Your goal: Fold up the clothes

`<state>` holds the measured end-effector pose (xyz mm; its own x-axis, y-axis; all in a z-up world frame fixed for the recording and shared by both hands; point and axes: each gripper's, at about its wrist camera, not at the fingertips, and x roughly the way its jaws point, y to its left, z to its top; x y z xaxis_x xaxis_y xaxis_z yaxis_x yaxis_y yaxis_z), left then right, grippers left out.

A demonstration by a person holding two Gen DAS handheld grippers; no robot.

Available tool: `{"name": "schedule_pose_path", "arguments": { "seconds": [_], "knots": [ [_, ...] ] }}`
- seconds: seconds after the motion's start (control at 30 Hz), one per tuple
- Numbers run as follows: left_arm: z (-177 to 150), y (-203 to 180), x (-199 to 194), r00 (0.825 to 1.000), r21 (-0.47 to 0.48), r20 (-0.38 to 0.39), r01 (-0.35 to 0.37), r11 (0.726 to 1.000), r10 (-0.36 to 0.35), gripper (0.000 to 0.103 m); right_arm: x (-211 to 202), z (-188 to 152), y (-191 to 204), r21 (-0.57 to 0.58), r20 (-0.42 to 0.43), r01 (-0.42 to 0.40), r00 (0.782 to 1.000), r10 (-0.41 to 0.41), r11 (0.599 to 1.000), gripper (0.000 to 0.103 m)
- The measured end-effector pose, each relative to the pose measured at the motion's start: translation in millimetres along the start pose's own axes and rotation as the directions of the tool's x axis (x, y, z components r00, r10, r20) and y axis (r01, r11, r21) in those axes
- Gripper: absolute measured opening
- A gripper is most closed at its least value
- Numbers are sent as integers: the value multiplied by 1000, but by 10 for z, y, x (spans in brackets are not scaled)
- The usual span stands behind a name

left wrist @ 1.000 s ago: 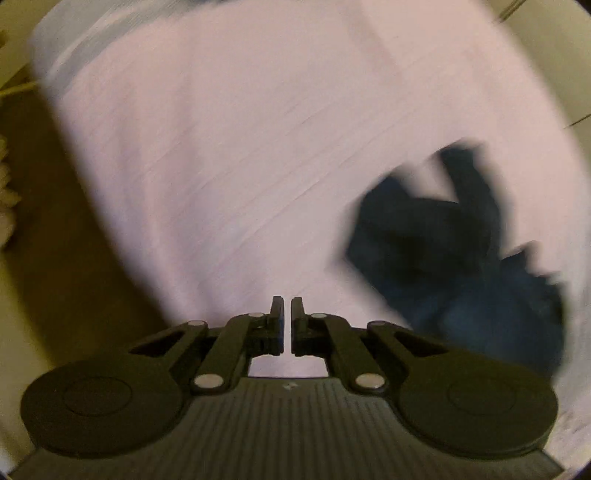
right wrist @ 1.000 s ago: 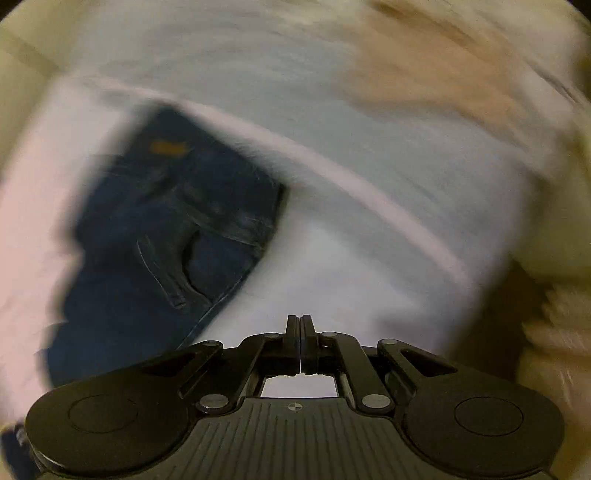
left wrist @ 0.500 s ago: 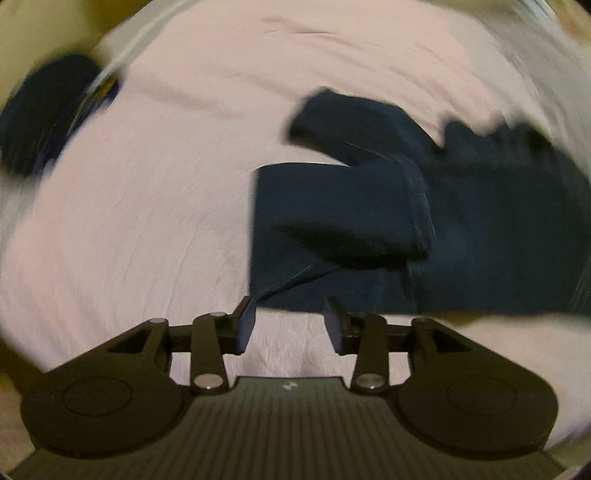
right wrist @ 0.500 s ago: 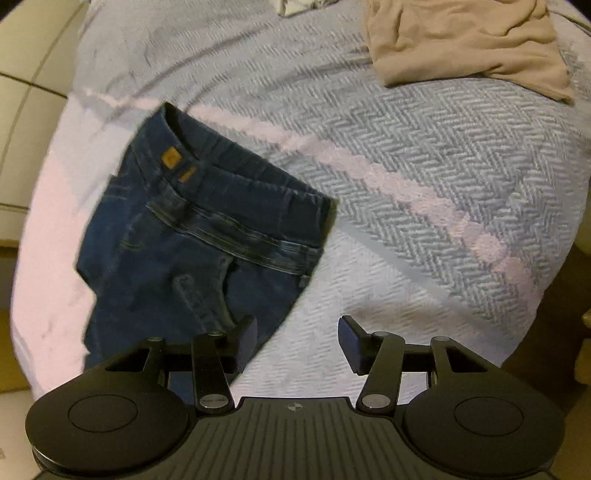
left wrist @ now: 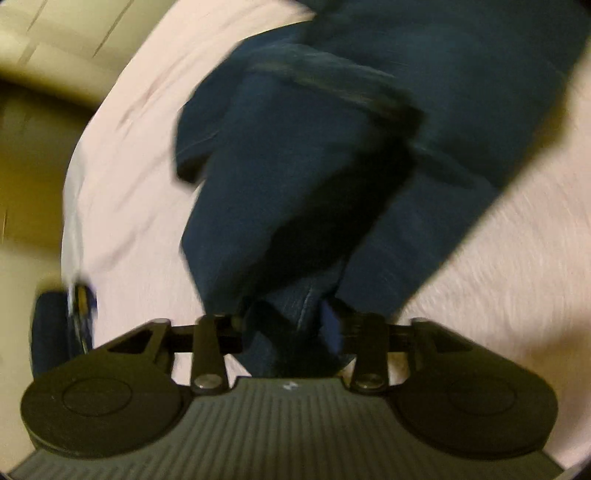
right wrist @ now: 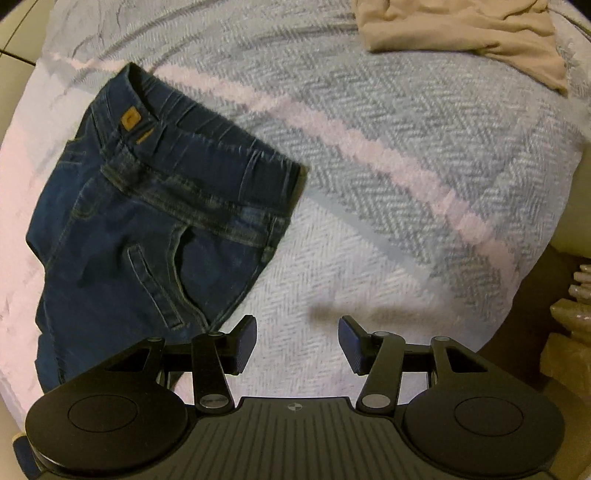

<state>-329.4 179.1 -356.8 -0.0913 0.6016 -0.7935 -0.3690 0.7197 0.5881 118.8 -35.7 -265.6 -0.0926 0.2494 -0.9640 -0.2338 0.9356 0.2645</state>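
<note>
At frame bottom: left gripper (left wrist: 295, 325) is closing on jeans (left wrist: 306, 184) fabric.
Right gripper (right wrist: 297, 341) is hanging open, empty; thin pinch risks fabric slipping during lifting.

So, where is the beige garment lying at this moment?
In the right wrist view the beige garment lies at the top right on the grey herringbone blanket, well apart from the jeans at the left.
</note>
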Motion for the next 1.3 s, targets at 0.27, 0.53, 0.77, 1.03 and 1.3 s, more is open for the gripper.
{"name": "schedule_pose_path", "arguments": {
  "seconds": [0.27, 0.53, 0.77, 1.03, 1.3],
  "knots": [
    [-1306, 1899, -196, 978, -895, 198, 205, 397, -59, 5, -4, -582, 498, -23, 36, -40, 999, 40, 999, 53],
    [-2840, 2146, 258, 901, -920, 348, 274, -281, -260, 20, 99, -1126, 677, 12, 5, -46, 999, 46, 999, 53],
    [-3308, 2486, 79, 952, -925, 263, 202, -322, -158, 22, 110, -1333, 579, 68, -11, -26, 1000, 27, 997, 53],
    [-2390, 1984, -143, 922, -930, 261, 320, 180, -287, 32, 180, -1286, 671, 10, -28, -5, 1000, 5, 1000, 53],
    [-2456, 2023, 252, 939, -970, 237, 243, -8, -247, 36, 139, -1186, 726, -24, -15, -7, 1000, 7, 1000, 53]
  ]
}}
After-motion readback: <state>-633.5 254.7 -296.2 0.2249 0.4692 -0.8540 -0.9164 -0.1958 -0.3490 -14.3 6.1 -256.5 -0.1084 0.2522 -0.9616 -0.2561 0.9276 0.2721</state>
